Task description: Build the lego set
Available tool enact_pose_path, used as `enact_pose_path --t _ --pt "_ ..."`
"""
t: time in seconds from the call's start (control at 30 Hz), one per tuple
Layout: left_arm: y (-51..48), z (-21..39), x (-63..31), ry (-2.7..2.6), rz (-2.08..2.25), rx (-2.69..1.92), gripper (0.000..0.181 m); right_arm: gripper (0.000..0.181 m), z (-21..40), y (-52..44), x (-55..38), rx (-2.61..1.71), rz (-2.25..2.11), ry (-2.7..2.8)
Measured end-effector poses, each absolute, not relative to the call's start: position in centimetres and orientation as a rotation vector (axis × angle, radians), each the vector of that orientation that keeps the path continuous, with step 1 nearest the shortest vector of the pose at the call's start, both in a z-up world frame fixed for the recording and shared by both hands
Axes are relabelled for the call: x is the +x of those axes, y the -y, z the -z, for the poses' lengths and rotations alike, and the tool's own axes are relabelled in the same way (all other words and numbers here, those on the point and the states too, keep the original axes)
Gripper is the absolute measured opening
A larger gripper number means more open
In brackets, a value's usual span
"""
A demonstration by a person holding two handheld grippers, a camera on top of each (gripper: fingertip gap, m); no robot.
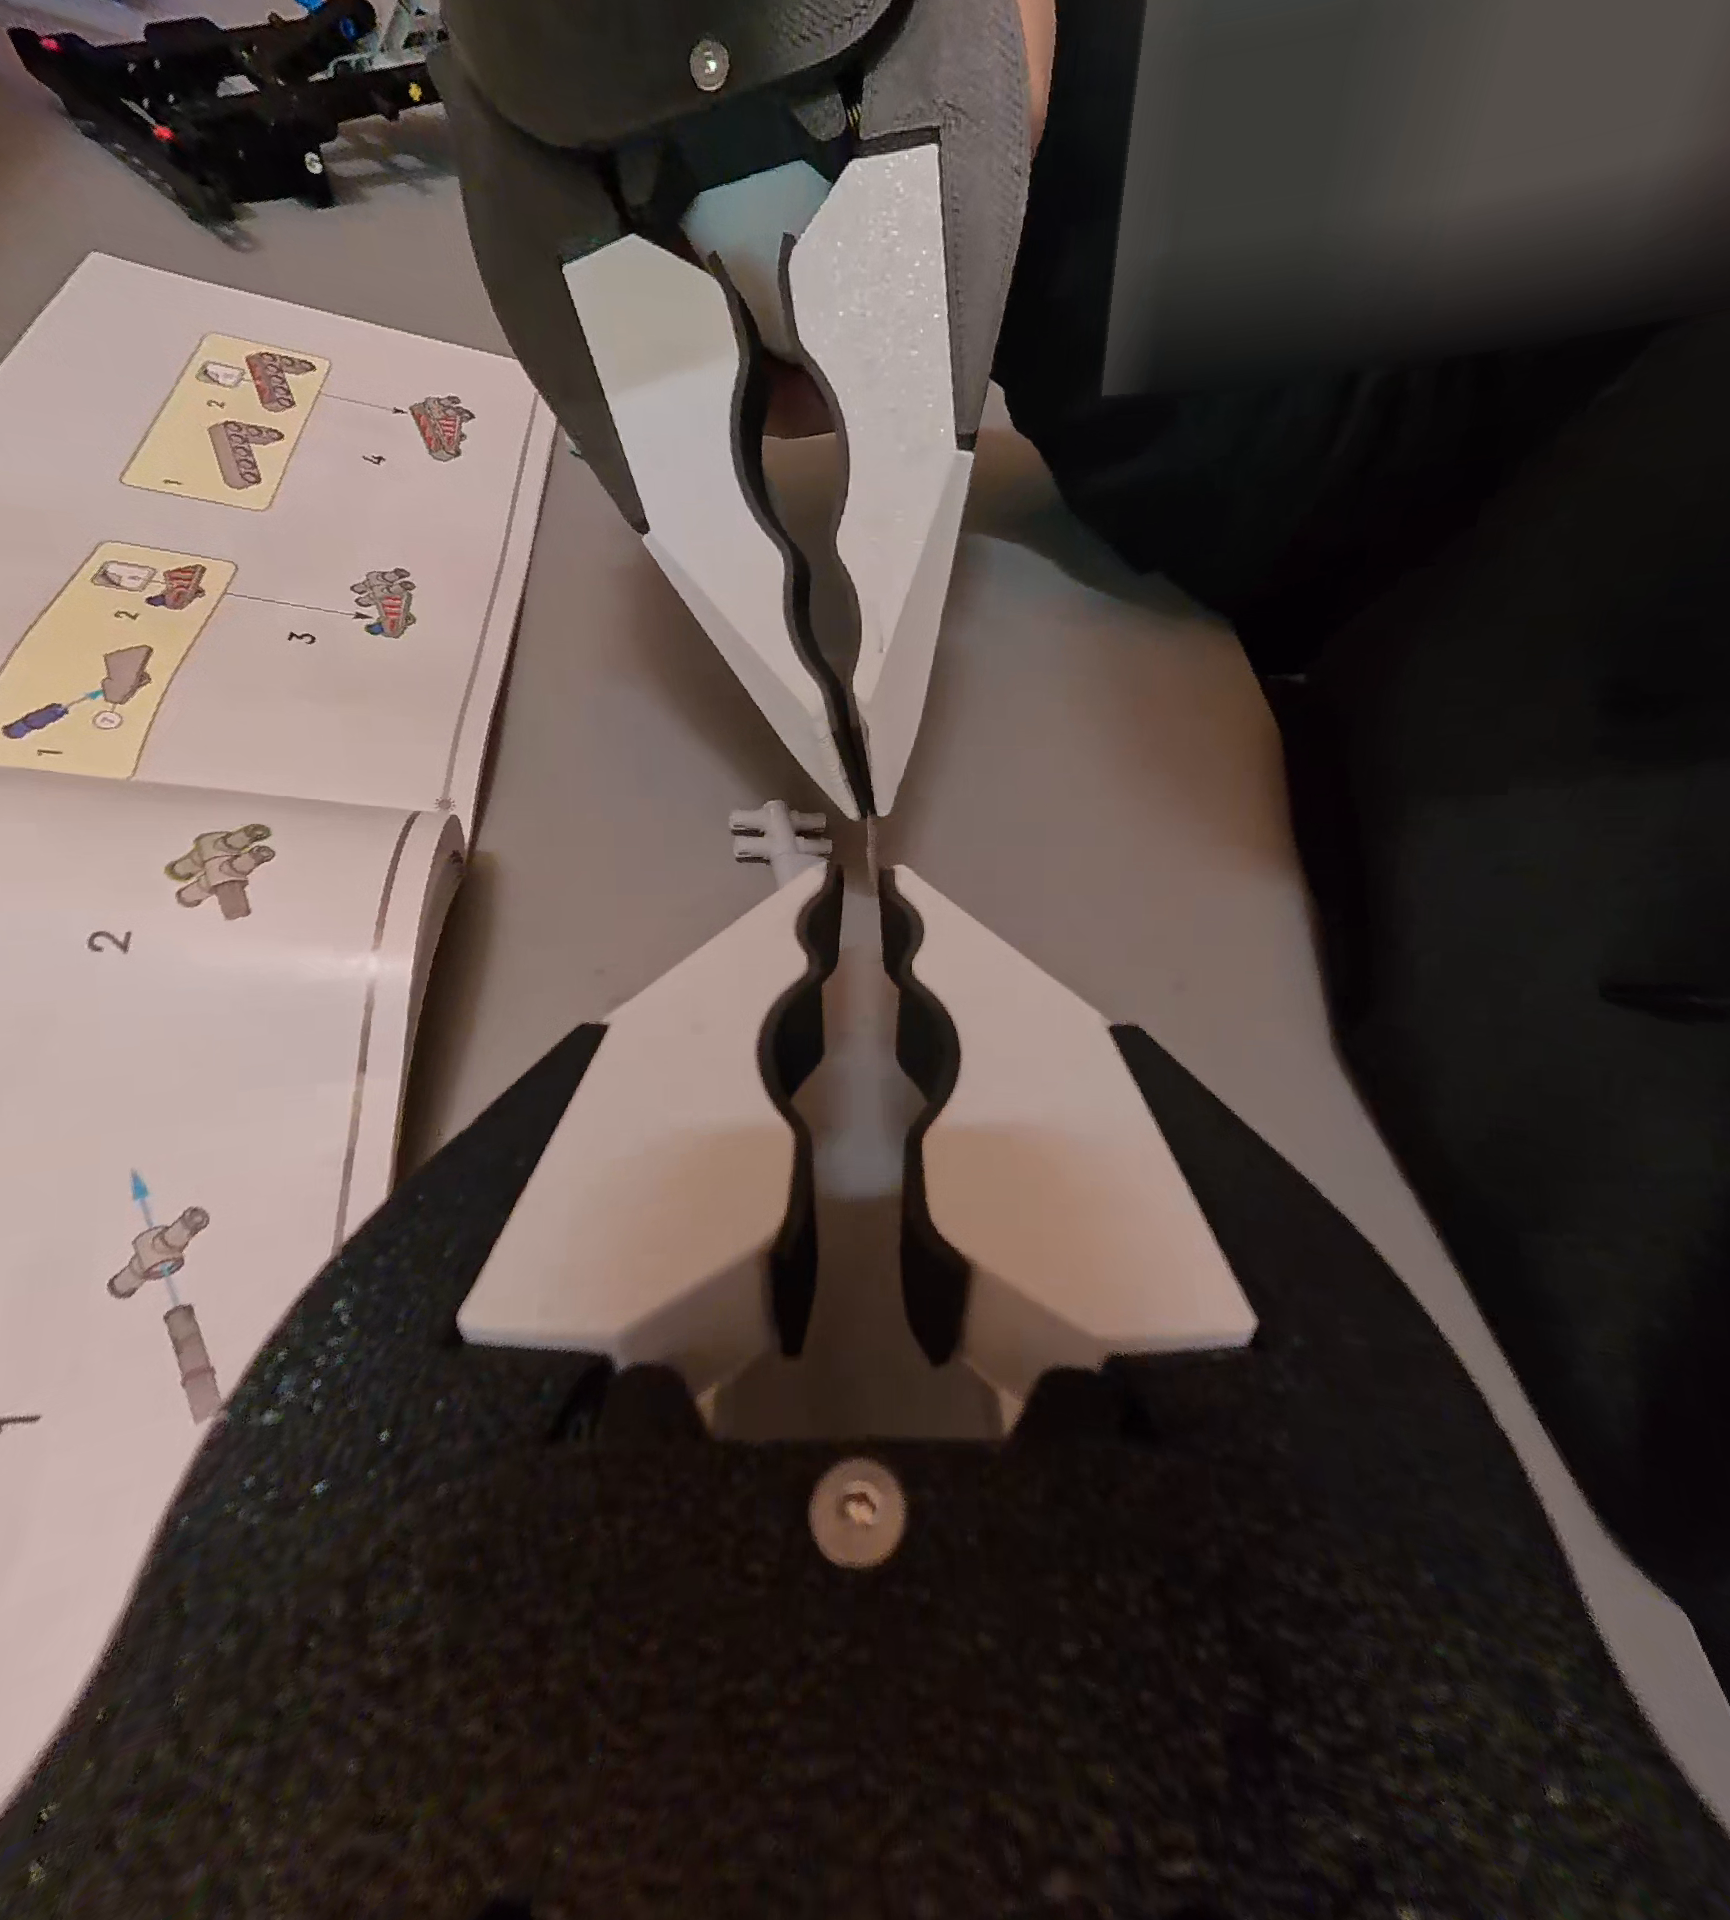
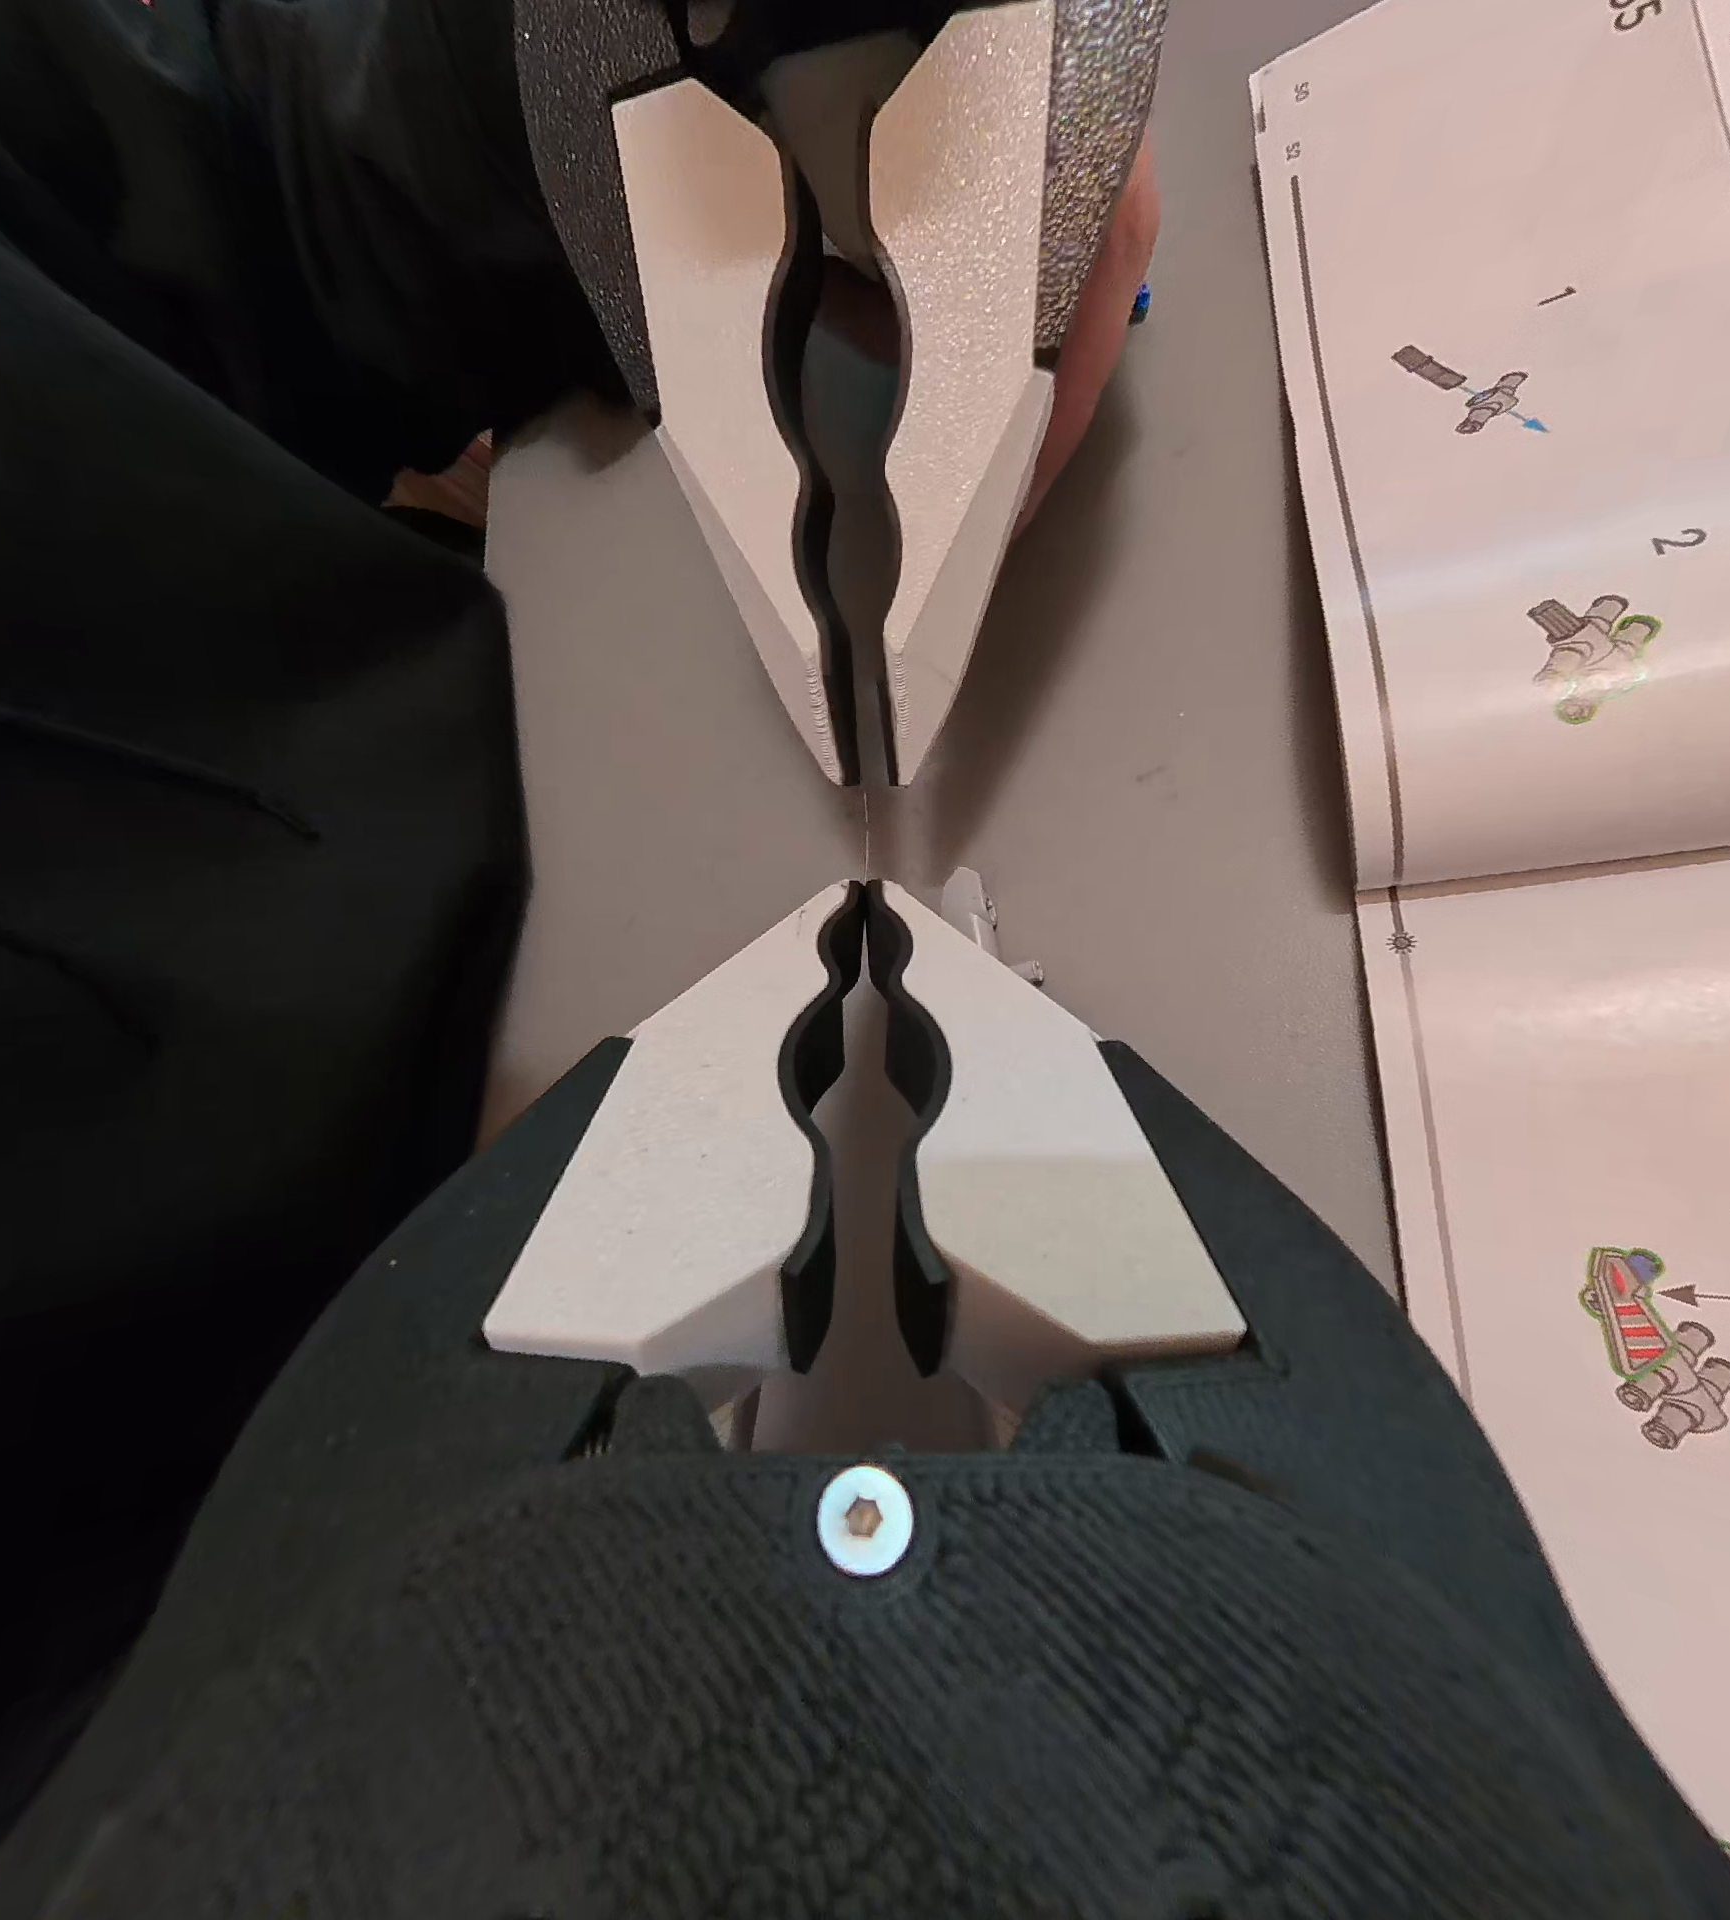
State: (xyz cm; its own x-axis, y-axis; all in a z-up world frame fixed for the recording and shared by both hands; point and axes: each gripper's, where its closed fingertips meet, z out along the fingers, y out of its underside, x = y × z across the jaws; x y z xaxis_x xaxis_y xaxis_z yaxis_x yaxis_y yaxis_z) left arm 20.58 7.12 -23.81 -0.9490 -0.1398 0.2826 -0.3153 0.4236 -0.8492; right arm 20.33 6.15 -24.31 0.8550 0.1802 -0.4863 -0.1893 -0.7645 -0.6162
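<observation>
L gripper (image 1: pixel 859 883) and R gripper (image 2: pixel 863 894) are meeting tip-to-tip over the table (image 1: pixel 1069 790), both pinching a thin grey lego strip (image 1: pixel 871 844), prob. for handover, while a pale connector (image 1: pixel 778 836) is lying just beside, near the instruction booklet (image 1: pixel 248 582).

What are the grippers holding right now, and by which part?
A thin strip, edge-on. The right gripper pinches one end; the other end enters the left gripper's narrow gap, though whether it is clamped there cannot be told.
</observation>
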Motion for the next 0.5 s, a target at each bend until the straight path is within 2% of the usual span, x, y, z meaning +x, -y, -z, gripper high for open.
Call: enact_pose_path --t 0.5 --pt "-6.91 24.15 20.3 2.498 -1.534 0.388 0.0 0.0 24.43 -6.12 20.34 -2.331 -0.705 -0.013"
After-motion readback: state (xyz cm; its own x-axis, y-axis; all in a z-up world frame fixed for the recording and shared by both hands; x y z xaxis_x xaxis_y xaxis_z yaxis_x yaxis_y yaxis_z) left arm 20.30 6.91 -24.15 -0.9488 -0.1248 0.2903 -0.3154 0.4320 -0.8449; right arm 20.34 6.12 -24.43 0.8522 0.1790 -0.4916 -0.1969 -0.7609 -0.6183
